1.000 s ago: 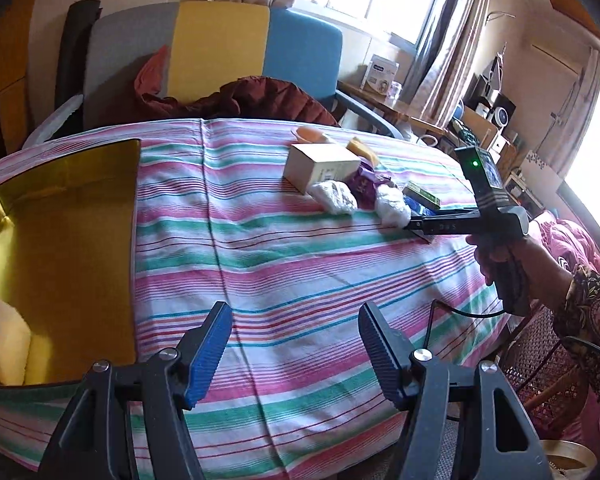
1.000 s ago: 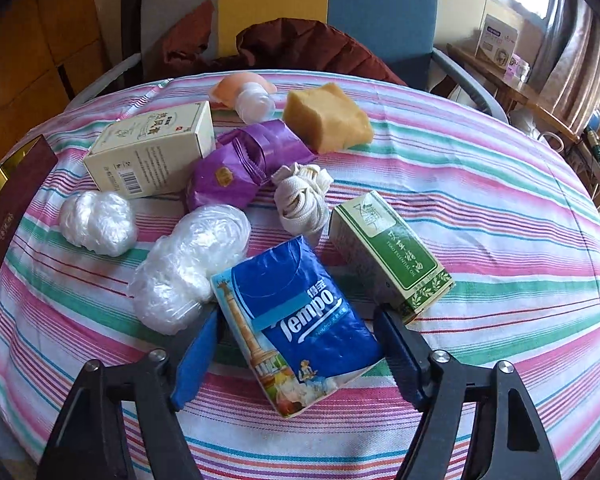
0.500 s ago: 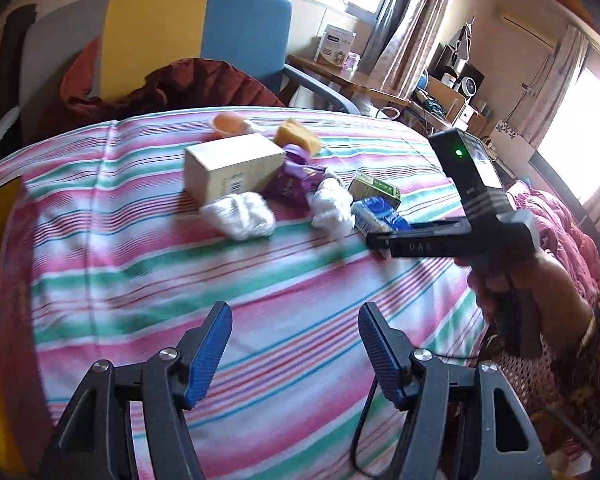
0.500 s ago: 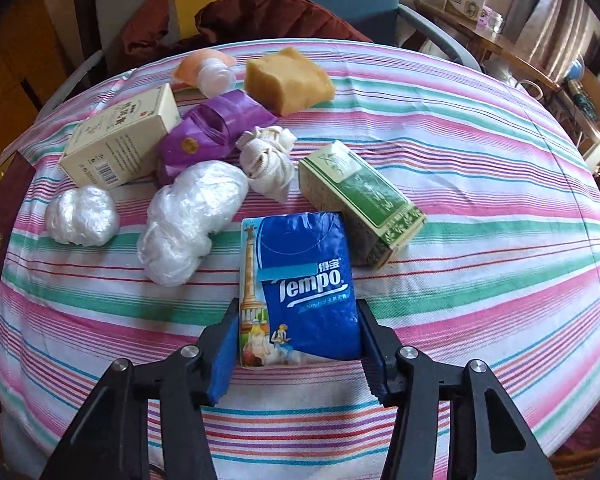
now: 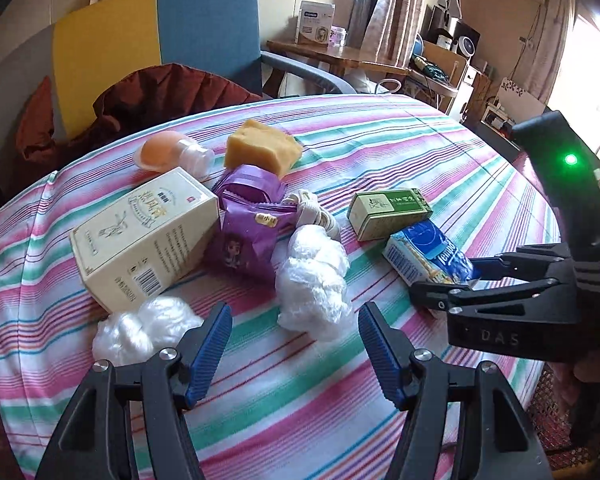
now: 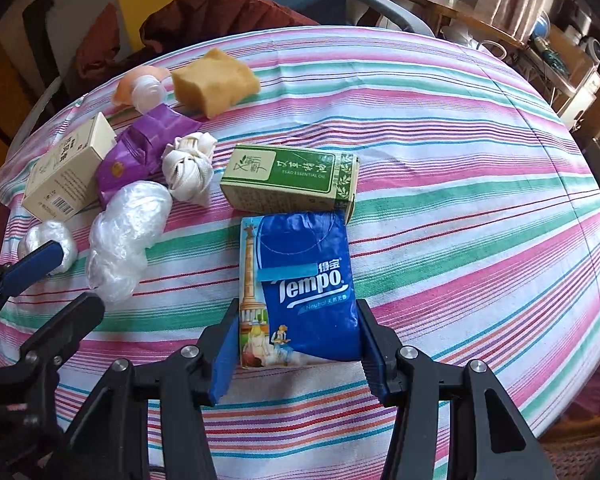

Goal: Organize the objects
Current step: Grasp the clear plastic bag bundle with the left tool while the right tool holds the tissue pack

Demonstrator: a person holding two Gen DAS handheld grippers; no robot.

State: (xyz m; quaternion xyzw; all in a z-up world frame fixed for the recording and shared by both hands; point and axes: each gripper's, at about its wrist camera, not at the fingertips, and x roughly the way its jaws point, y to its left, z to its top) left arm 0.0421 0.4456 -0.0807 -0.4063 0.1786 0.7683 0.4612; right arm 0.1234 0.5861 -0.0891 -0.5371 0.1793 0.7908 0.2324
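- My right tongs (image 6: 296, 344) are clamped on the near end of the blue tissue pack (image 6: 300, 280), both pads pressed against its sides; the pack lies flat on the striped tabletop (image 6: 460, 160).
- The far end of the pack touches the green box (image 6: 292, 178).
- My left tongs (image 5: 294, 344) stand wide with nothing between them, held above the tabletop just short of two crumpled plastic wads (image 5: 312, 276).
- Behind the wads I note a cream carton (image 5: 140, 236), a purple packet (image 5: 248, 232), a knotted white cloth (image 6: 190, 166), a yellow sponge (image 5: 262, 150) and an orange-capped bottle (image 5: 172, 156), clustered closely.
- An upholstered chair (image 5: 156, 40) stands beyond the tabletop.
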